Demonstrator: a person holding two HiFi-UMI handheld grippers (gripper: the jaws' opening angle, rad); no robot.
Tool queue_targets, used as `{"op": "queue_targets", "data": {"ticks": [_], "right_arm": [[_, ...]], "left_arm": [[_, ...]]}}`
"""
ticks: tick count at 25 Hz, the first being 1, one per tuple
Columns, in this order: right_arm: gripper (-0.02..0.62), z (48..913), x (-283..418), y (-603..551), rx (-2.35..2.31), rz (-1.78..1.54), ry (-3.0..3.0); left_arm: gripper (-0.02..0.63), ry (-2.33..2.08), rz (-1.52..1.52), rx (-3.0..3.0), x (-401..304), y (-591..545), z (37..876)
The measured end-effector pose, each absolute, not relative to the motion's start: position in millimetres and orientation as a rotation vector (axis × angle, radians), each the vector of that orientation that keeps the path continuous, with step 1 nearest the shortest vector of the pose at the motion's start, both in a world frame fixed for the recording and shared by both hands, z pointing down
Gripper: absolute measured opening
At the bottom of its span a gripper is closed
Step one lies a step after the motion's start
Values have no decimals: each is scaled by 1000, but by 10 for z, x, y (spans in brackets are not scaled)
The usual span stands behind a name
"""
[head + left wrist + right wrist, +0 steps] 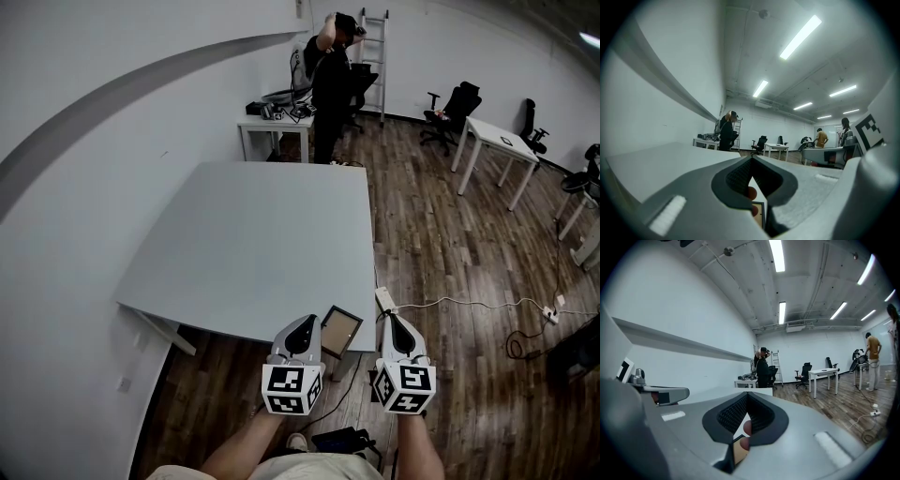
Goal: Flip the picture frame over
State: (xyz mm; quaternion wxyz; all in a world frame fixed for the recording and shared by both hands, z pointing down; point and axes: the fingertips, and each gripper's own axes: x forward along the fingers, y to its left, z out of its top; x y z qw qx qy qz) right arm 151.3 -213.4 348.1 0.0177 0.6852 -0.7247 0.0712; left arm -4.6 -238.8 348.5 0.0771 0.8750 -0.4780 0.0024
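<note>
The picture frame [340,330], dark-rimmed with a brown panel showing, lies at the near edge of the grey table [253,244]. It sits between my two grippers, and neither one holds it. My left gripper [304,324] is just left of the frame, jaws shut and empty. My right gripper [394,324] hovers off the table's right edge, also shut and empty. In the left gripper view a corner of the frame [759,213] shows below the closed tips of that gripper [751,159]. In the right gripper view the frame [738,451] appears under the shut right gripper [746,394].
A white wall runs along the table's left side. A power strip [385,300] and white cable [469,302] lie on the wood floor to the right. A person [330,75] stands by a small desk [272,122] beyond the far end, with office chairs and white desks [497,141] further right.
</note>
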Motion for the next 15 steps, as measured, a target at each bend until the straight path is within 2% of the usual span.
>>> {"op": "queue_targets", "data": {"ticks": [15], "right_arm": [[23, 3513, 1503, -2097, 2109, 223, -2256]], "left_arm": [[0, -1431, -3, 2626, 4, -2324, 3473]]}}
